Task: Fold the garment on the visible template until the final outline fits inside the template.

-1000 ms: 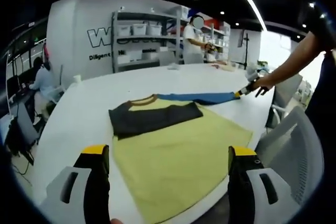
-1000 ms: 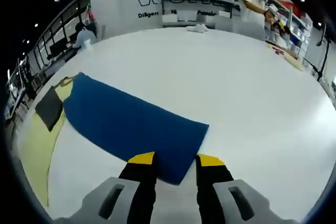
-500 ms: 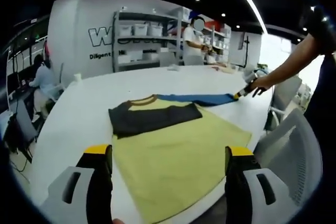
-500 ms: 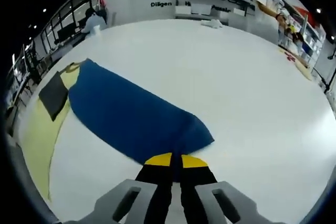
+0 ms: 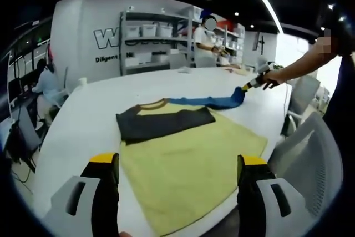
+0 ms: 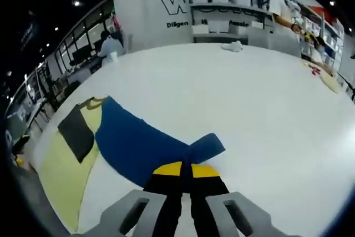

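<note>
A yellow shirt (image 5: 194, 159) lies flat on the white table (image 5: 89, 120), its dark grey sleeve (image 5: 163, 123) folded across the chest. Its blue sleeve (image 5: 208, 102) stretches to the far right, where the right gripper (image 5: 248, 83), held by a person's hand, has its cuff lifted off the table. In the right gripper view the right gripper (image 6: 186, 169) is shut on the blue sleeve (image 6: 144, 145), with the yellow body (image 6: 61, 170) and grey sleeve (image 6: 77, 131) at the left. My left gripper (image 5: 175, 162) hangs open above the shirt's near hem, holding nothing.
Shelves with white bins (image 5: 147, 31) stand behind the table, where a person (image 5: 204, 43) is standing. Another person (image 5: 44, 90) sits at the left. A grey chair (image 5: 310, 159) stands at the table's right edge. A small white cloth (image 6: 233, 45) lies far off.
The right gripper closed on the blue sleeve's cuff and lifted it off the table, bunching the end. My left gripper stayed open and almost still.
</note>
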{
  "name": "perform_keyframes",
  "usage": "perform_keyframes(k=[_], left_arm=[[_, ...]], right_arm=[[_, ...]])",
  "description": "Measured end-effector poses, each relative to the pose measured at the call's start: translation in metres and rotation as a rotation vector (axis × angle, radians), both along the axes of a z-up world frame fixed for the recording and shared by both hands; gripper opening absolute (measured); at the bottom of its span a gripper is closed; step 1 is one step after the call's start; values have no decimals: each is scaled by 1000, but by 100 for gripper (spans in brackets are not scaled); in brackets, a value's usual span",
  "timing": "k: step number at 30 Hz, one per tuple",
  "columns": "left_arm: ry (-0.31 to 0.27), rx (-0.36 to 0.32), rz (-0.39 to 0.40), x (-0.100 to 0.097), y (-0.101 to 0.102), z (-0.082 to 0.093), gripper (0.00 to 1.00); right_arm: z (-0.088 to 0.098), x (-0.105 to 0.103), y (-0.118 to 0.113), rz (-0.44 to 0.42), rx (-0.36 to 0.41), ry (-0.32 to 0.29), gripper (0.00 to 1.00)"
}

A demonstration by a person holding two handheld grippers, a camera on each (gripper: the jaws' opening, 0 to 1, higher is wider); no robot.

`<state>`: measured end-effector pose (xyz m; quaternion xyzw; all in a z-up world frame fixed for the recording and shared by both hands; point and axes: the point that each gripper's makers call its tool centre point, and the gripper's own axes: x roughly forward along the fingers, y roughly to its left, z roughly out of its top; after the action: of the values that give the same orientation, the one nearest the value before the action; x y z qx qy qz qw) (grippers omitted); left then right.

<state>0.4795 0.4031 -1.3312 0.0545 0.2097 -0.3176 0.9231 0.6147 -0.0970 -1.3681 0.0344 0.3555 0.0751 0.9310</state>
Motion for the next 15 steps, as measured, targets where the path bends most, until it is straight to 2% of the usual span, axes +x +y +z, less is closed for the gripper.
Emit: perform_keyframes(k=[8,15], left_arm=[[8,19,18,1,4,-4,91],[-22,33,29,3,5,0,94]], right_arm=[[49,28,49,106,21,-80,0],[86,49,88,180,30,-139,0]])
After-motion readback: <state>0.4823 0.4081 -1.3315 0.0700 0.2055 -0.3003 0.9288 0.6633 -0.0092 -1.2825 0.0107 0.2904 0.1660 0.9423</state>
